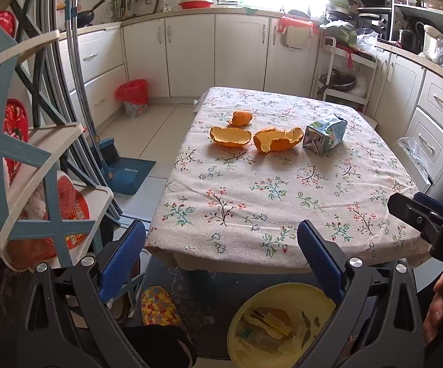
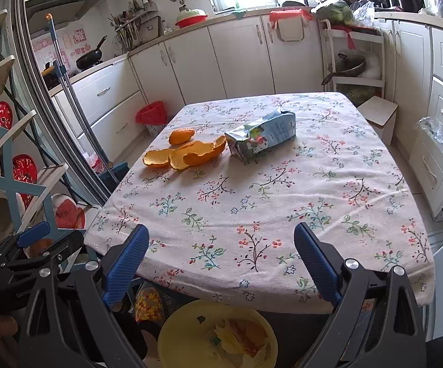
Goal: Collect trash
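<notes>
Peels (image 1: 230,136) first I'd say: both sets of fingers (image 2: 316,263) gape wide and empty, so pinch the rim (carton (image 2: 261,136) after), then yellow bin (image 2: 184,334).

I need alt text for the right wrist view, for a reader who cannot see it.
An open right gripper points over a table with a floral cloth, where three orange peels lie beside a crushed carton. A yellow bin with scraps sits on the floor below the near table edge, and the left gripper shows at the left.
</notes>
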### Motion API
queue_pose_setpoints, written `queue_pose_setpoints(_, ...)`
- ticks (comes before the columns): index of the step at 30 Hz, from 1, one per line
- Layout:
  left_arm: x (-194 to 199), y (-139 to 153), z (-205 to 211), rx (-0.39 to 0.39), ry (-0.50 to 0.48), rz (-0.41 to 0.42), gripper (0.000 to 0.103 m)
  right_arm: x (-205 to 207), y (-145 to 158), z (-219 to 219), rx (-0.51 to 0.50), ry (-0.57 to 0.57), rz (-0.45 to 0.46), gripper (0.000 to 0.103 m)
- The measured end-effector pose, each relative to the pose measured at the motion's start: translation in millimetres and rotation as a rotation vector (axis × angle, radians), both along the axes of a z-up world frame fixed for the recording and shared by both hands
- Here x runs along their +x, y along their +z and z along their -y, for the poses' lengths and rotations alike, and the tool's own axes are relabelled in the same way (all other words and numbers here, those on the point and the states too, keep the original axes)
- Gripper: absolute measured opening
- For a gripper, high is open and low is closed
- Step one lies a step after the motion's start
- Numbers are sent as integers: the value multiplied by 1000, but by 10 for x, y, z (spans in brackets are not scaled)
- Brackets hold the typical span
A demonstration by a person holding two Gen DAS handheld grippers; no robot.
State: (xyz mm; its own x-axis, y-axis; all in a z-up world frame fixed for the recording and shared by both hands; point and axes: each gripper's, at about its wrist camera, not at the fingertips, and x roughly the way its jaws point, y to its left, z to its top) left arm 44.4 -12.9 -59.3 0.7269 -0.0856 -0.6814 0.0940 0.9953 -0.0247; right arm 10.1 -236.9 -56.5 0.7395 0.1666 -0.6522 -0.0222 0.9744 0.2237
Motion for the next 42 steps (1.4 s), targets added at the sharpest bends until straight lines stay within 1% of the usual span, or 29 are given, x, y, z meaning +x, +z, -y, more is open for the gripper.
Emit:
queue_pose_setpoints(7, 51, -58, -58, -31, 22, -29, 95, 121, -75, -31, 20, 7, -42, 92)
queue_pose_setpoints(11, 68, -90, -48, -49, 19, -45, 95, 265, -153, -31, 47, 3, -79, 92)
queue_pose_setpoints(14, 74, -108, -20, -44, 10, -50, 95, 415, -222, -49, 78, 3, -109, 91)
queue_pose_setpoints(15, 70, -108, -16, -44, 9, -50, 95, 484, -247, -70, 84, 6, -118, 90)
queue_pose_setpoints(16, 72, -107, -15, -45, 9, -50, 95, 546, -262, -95, 85, 12, -125, 86)
queue_pose_setpoints(20, 89, -99, -48, -58, 21, -49, 95, 812, -310, -140, 122, 18, -139, 79)
queue_pose_setpoints(23, 111, -107, -84, -78, 31, -58, 95, 1080, -390, -102, 179, -13, -160, 74)
queue_pose_setpoints(25, 128, -117, -102, -87, 34, -65, 95, 1284, -483, -58, 226, -47, -184, 67)
queue_pose_setpoints(27, 149, -127, -117, -92, 36, -70, 95, 1453, -572, -26, 254, -77, -204, 64)
queue_pose_setpoints(28, 165, -133, -121, -95, 36, -74, 95, 1509, -574, -14, 259, -93, -184, 64)
queue_pose_setpoints(33, 257, -155, -117, -114, 36, -94, 95, 1762, -570, -24, 295, -120, -186, 63)
queue_pose_setpoints(35, 301, -143, -108, -109, 33, -90, 95, 1824, -573, -52, 296, -114, -183, 49)
queue_pose_setpoints(36, 334, -130, -108, -105, 32, -85, 95, 1861, -596, -78, 299, -96, -197, 31)
queue_pose_setpoints(37, 397, -105, -111, -100, 32, -77, 95, 1888, -626, -100, 300, -82, -213, 18)
queue_pose_setpoints(39, 530, -50, -139, -93, 40, -65, 95, 1890, -641, -121, 280, -49, -225, 10)
queue_pose_setpoints(42, 824, 58, -165, -77, 47, -34, 95, 1840, -600, -99, 236, 15, -257, 9)
